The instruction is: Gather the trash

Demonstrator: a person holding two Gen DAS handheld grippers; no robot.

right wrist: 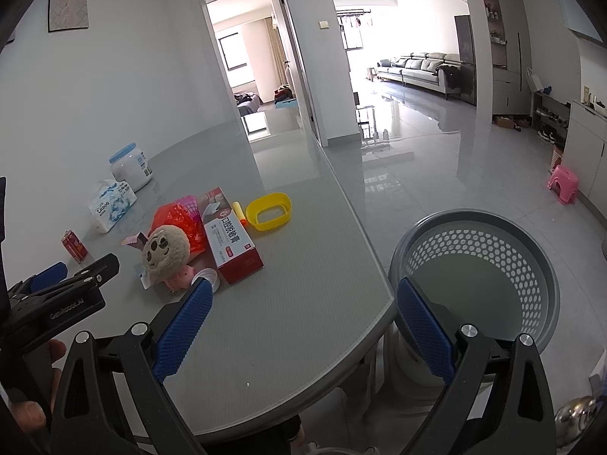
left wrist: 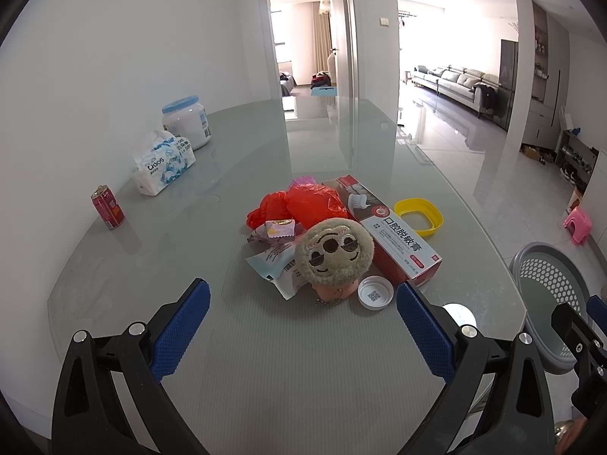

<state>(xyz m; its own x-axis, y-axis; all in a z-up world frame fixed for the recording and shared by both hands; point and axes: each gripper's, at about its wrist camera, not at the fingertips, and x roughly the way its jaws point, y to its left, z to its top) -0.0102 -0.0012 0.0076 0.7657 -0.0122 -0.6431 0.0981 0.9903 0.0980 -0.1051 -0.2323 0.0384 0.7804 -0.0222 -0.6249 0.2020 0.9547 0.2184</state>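
1. Far left, a red can (left wrist: 108, 206) is standing alone on the glass table (left wrist: 265, 360), well apart from the pile.
2. Behind it, a tissue pack (left wrist: 163, 163) is leaning against a white jar (left wrist: 187, 121) with a blue lid; the small print on both is too blurred to read.
3. The left gripper (left wrist: 303, 326) is hovering spread wide over bare glass, gripping nothing, pointing at the trash pile just ahead.
4. In the pile, a red bag (left wrist: 303, 203) is lying crumpled, covering most of a pink item behind it that I cannot identify.
5. Wrappers (left wrist: 277, 254) are poking out under a plush toy (left wrist: 334, 252), which is hiding their far ends and most of a pink thing beneath it.
6. A white cap (left wrist: 375, 292) is lying just beside the toy, close to a red box (left wrist: 394, 235).
7. The box is touching the bag, and its back end is partly covered.
8. A yellow ring (left wrist: 419, 216) is lying just beside the box.
9. The right gripper (right wrist: 303, 326) is hanging released too, empty, straddling the table edge.
10. Far right, a grey basket (right wrist: 474, 276) is standing on the floor just beside the table; its near wall is cut off by the gripper finger.
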